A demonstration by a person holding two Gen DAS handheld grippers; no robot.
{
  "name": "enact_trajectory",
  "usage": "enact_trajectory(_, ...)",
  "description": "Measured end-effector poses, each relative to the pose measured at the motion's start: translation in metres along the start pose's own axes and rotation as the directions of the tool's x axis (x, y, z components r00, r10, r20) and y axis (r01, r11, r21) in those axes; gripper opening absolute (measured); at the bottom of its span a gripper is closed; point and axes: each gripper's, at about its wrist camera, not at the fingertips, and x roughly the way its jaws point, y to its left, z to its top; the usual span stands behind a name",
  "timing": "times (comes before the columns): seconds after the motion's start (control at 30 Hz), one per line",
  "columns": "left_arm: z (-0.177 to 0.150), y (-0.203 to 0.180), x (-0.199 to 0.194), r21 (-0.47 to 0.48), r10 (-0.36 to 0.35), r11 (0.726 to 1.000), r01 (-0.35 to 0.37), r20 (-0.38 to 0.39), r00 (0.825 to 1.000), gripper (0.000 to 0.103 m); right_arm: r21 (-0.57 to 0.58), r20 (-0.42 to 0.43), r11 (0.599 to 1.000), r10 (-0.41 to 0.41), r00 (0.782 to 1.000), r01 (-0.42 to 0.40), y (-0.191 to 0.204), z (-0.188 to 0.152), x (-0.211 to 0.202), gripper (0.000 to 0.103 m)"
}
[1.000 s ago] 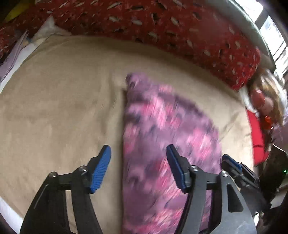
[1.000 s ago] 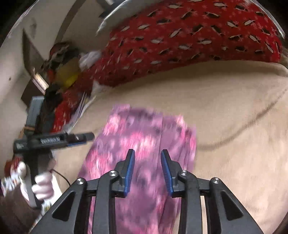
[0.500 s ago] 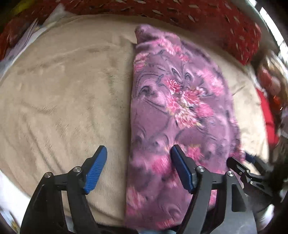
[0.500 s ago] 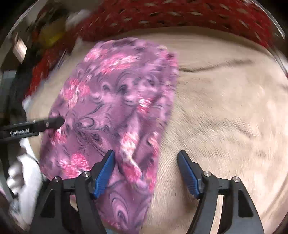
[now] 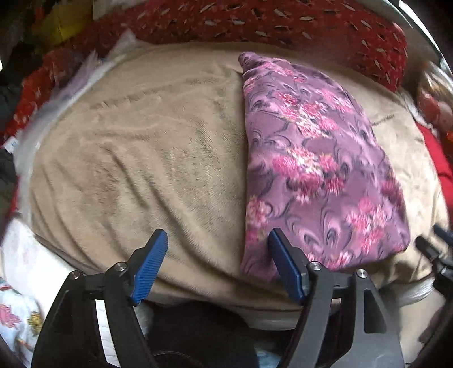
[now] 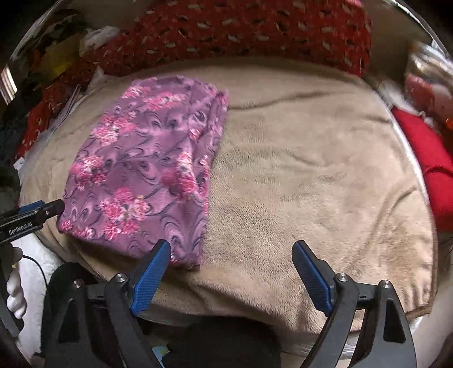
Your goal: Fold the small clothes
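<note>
A purple flowered garment (image 5: pixel 317 158) is seen lying flat on a beige blanket (image 5: pixel 147 158), folded into a long, narrow rectangle with its edges fairly even. A red patterned cushion (image 5: pixel 283 25) runs along the far side of the blanket, well apart from the near end of the garment.

The left gripper (image 5: pixel 218 264) is held just off the near edge of the blanket, its jaws spread apart with nothing between them; its right finger sits in front of the garment's near left corner, and whether cloth is touched there cannot be told. The right gripper (image 6: pixel 230 278) is held at the near edge too, its jaws opening wide and empty, with the garment's near right corner just beside its left finger.

The lengthwise folding appears to be done, since no loose sleeve or flap is visible. What seems left, as a judgement, is one or more crosswise folds to shorten the strip, and then setting the piece aside. No other garment awaiting folding can be clearly made out.
</note>
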Motion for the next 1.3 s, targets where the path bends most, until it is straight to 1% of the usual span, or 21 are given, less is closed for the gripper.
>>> enact_trajectory(0.13,-0.008,-0.012,-0.006,0.05,0.023,0.998,-0.023,0.014,1.0,0.074,-0.043,0.095,0.998,-0.049,0.994,0.053,0.012,-0.003,-0.021,0.089)
enact_trajectory(0.2,-0.012,-0.012,-0.01,0.059,0.016,0.998,-0.017,0.012,1.0,0.074,-0.048,0.128,0.997,-0.047,0.991,0.054,0.016,0.001,-0.026,0.089)
enact_trajectory(0.3,-0.019,-0.013,-0.016,0.064,0.01,0.998,-0.011,0.015,1.0,0.074,-0.033,0.154,0.998,-0.044,0.987,0.05,0.015,0.006,-0.033,0.09)
enact_trajectory(0.4,-0.024,-0.014,-0.024,0.067,0.0,0.998,-0.001,0.019,1.0,0.074,-0.038,0.163,0.997,-0.054,0.985,0.061,0.021,0.01,-0.037,0.09)
enact_trajectory(0.63,-0.029,-0.024,-0.04,0.084,-0.033,0.996,0.029,0.05,0.998,0.074,-0.055,0.186,0.996,-0.06,0.981,0.071,0.031,0.005,-0.045,0.09)
enact_trajectory(0.93,-0.032,-0.029,-0.06,0.085,-0.066,0.995,0.058,0.091,0.994,0.074,-0.025,0.22,0.999,-0.04,0.975,0.047,0.029,-0.005,-0.055,0.09)
enact_trajectory(1.07,-0.032,-0.033,-0.065,0.089,-0.065,0.994,0.056,0.11,0.992,0.074,-0.017,0.225,0.999,-0.029,0.974,0.034,0.03,-0.007,-0.059,0.09)
enact_trajectory(1.2,-0.033,-0.037,-0.068,0.089,-0.075,0.994,0.065,0.112,0.991,0.074,-0.024,0.242,0.999,-0.023,0.97,0.029,0.033,-0.008,-0.065,0.091)
enact_trajectory(1.3,-0.034,-0.039,-0.07,0.086,-0.083,0.994,0.074,0.11,0.99,0.074,-0.019,0.24,1.0,-0.018,0.971,0.023,0.032,-0.008,-0.066,0.092)
